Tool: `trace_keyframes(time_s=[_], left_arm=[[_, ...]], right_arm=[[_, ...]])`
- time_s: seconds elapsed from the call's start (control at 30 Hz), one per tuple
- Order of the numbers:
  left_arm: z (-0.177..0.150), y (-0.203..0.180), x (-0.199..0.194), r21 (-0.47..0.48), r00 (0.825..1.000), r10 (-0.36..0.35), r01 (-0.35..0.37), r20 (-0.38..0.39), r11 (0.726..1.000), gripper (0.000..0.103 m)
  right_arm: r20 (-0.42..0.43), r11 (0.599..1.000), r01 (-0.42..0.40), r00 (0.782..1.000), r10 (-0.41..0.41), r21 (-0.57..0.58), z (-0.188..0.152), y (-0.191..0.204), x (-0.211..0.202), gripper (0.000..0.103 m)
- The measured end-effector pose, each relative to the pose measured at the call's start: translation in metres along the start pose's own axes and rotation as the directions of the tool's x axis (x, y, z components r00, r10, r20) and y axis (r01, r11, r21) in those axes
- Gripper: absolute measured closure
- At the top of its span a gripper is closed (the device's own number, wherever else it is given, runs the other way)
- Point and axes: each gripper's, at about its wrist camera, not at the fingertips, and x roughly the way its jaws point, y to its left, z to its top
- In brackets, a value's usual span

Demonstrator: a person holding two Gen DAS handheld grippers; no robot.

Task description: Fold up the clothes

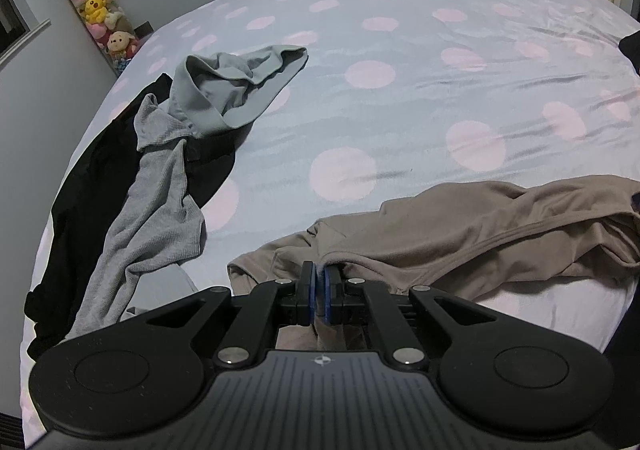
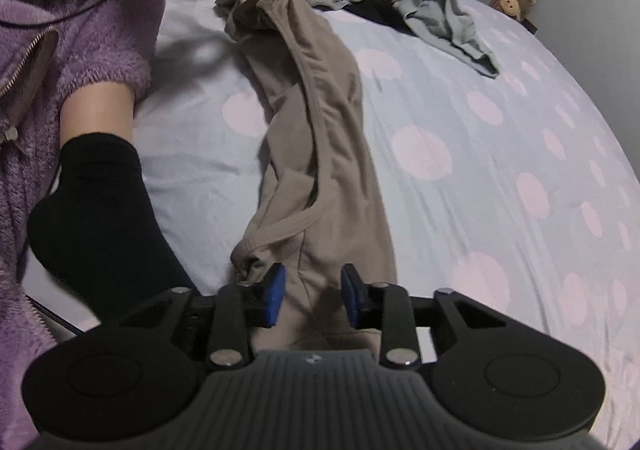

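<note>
Lying stretched in a long rumpled band across the bed, the tan garment (image 2: 316,122) runs from one gripper to the other: the left gripper (image 1: 320,282) has its blue pads (image 1: 329,292) pressed together on a pinch of the cloth at one end, a fold of it rising right at the fingertips, while at the other end the right gripper (image 2: 312,298) stands with its blue pads (image 2: 274,300) apart, the cloth passing between and under them without either pad clearly touching it. In the right wrist view the left gripper shows far ahead of the fingers, clamped on the gathered far end. Beyond the left fingers and off to their left lies a loose heap — a ribbed grey garment (image 1: 152,202) draped over a black garment (image 1: 80,178), with a smoother grey-green garment (image 1: 236,86) at its far end. All rest on the polka-dot sheet (image 1: 400,122), pale blue with pink spots. Left of the right fingers a leg in a black sock (image 2: 104,210) and a fuzzy purple robe (image 2: 80,34) sit on the bed — close beside the tan cloth. Far beyond the heap, a column of plush toys (image 1: 96,6) stands against the wall
</note>
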Motion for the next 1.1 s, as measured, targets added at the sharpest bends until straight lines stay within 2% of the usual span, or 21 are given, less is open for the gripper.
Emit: trace_keyframes(time_s=[0.1, 0.2, 0.27, 0.37, 0.57, 0.7, 0.77, 0.9, 1.0, 1.1], left_arm=[[0.001, 0.002, 0.000, -0.005, 1.000, 0.000, 0.000, -0.003, 1.000, 0.100], [-0.001, 0.003, 0.001, -0.011, 1.000, 0.000, 0.000, -0.008, 1.000, 0.100], [-0.001, 0.003, 0.002, -0.012, 1.000, 0.000, 0.000, -0.012, 1.000, 0.100], [-0.002, 0.003, 0.002, -0.012, 1.000, -0.001, 0.001, -0.013, 1.000, 0.100], [-0.001, 0.006, -0.005, -0.021, 1.000, -0.006, 0.006, 0.011, 1.000, 0.100], [0.004, 0.008, -0.017, -0.031, 0.999, -0.002, 0.004, 0.047, 1.000, 0.100], [0.008, 0.009, -0.028, -0.035, 0.997, 0.005, -0.002, 0.079, 0.999, 0.100], [0.025, 0.016, -0.058, -0.062, 0.986, -0.003, 0.014, 0.167, 0.998, 0.101], [0.044, 0.023, -0.088, -0.080, 0.970, -0.014, 0.034, 0.244, 0.996, 0.101], [0.060, 0.028, -0.121, -0.084, 0.949, -0.030, 0.060, 0.315, 0.995, 0.102]], right_arm=[[-0.011, 0.999, -0.031, 0.999, 0.032, 0.025, -0.003, 0.000, 0.013, 0.074], [-0.028, 0.997, -0.054, 0.998, 0.056, 0.045, -0.005, 0.001, 0.020, 0.084], [-0.032, 0.997, -0.056, 0.998, 0.057, 0.043, -0.005, 0.004, 0.020, 0.094], [-0.022, 0.998, -0.035, 0.999, 0.036, 0.046, -0.006, 0.006, 0.013, 0.100], [0.038, 0.992, 0.046, 0.998, -0.050, 0.118, -0.012, -0.002, -0.027, 0.100], [0.095, 0.969, 0.150, 0.981, -0.172, 0.197, -0.011, -0.013, -0.056, 0.101], [0.116, 0.944, 0.226, 0.959, -0.259, 0.240, -0.007, -0.020, -0.069, 0.101], [0.144, 0.874, 0.358, 0.896, -0.420, 0.328, 0.009, -0.037, -0.094, 0.101], [0.167, 0.809, 0.440, 0.830, -0.532, 0.389, 0.024, -0.049, -0.115, 0.102], [0.200, 0.735, 0.506, 0.746, -0.636, 0.452, 0.043, -0.057, -0.141, 0.102]])
